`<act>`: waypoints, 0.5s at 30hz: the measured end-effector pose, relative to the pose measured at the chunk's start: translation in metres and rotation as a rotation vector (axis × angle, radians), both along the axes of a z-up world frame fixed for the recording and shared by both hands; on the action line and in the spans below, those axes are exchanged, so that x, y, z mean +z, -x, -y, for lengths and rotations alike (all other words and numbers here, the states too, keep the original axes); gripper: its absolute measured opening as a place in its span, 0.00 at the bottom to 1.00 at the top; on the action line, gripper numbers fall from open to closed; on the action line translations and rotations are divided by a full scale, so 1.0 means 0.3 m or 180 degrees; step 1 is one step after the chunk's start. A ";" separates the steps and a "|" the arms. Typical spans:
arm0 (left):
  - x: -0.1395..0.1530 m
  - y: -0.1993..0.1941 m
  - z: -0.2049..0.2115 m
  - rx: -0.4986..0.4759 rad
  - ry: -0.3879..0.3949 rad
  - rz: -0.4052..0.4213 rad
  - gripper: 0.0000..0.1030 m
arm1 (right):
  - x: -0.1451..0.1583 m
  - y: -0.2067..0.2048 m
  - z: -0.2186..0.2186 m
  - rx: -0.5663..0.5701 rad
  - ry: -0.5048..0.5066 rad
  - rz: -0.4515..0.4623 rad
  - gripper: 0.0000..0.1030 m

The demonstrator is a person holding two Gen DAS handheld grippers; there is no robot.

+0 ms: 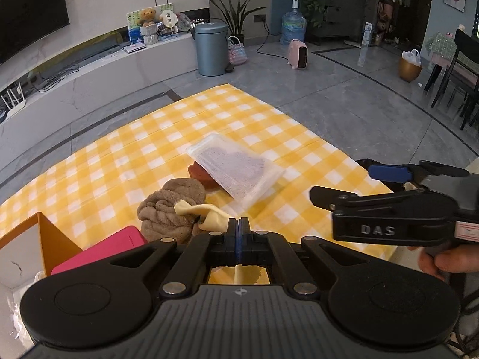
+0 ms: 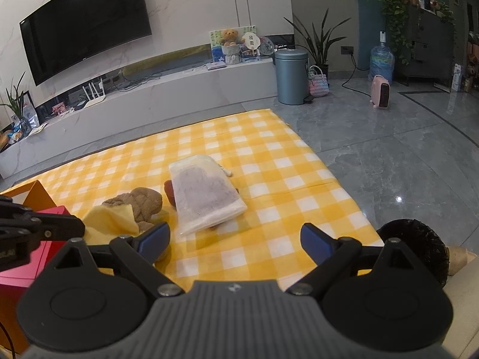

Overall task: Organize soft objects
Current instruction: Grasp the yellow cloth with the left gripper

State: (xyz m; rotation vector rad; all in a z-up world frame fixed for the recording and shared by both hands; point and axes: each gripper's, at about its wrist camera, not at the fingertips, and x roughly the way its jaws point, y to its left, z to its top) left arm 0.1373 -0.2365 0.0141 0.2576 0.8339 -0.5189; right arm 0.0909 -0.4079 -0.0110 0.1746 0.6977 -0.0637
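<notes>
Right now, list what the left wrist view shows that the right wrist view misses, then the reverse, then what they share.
Only the left wrist view shows the left gripper shut on the yellow cloth, a dining chair and a gold bin. Only the right wrist view shows the right gripper open and empty, the television and a black round brush. Both show the checked mat, brown towel, white mesh pouch, pink box and grey bin.
</notes>
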 end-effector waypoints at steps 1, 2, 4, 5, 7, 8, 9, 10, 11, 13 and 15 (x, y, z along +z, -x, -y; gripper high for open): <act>0.001 0.009 -0.002 -0.0017 0.0007 -0.0034 0.00 | -0.001 -0.001 -0.001 0.0005 0.0000 -0.0004 0.90; -0.001 0.020 -0.006 -0.0055 0.0018 -0.0078 0.00 | -0.001 -0.002 -0.001 0.0007 -0.0004 -0.0008 0.90; -0.016 0.047 -0.011 -0.0146 0.0021 -0.0181 0.00 | -0.002 -0.003 -0.001 0.0009 -0.0017 -0.0014 0.90; -0.033 0.062 -0.011 -0.0199 -0.0012 -0.0247 0.00 | -0.003 -0.004 -0.001 0.0008 -0.0023 -0.0023 0.90; -0.084 0.082 0.002 -0.0290 -0.0094 -0.0411 0.00 | -0.004 -0.007 -0.002 0.0001 -0.0023 -0.0029 0.90; -0.115 0.090 0.013 -0.0333 -0.0153 -0.0488 0.00 | -0.002 -0.008 -0.004 0.0004 -0.0024 -0.0030 0.90; -0.147 0.096 0.026 -0.0349 -0.0217 -0.0538 0.00 | -0.002 -0.008 -0.005 0.0011 -0.0027 -0.0028 0.90; -0.179 0.099 0.039 -0.0362 -0.0279 -0.0566 0.00 | -0.002 -0.008 -0.008 0.0022 -0.0029 -0.0026 0.90; -0.209 0.102 0.054 -0.0389 -0.0327 -0.0582 0.00 | -0.002 -0.008 -0.012 0.0037 -0.0029 -0.0025 0.90; -0.266 0.096 0.079 -0.0381 -0.0400 -0.0617 0.00 | -0.004 -0.007 -0.018 0.0069 -0.0019 -0.0029 0.90; -0.315 0.079 0.101 -0.0395 -0.0451 -0.0722 0.02 | -0.006 -0.009 -0.021 0.0083 -0.0010 -0.0036 0.90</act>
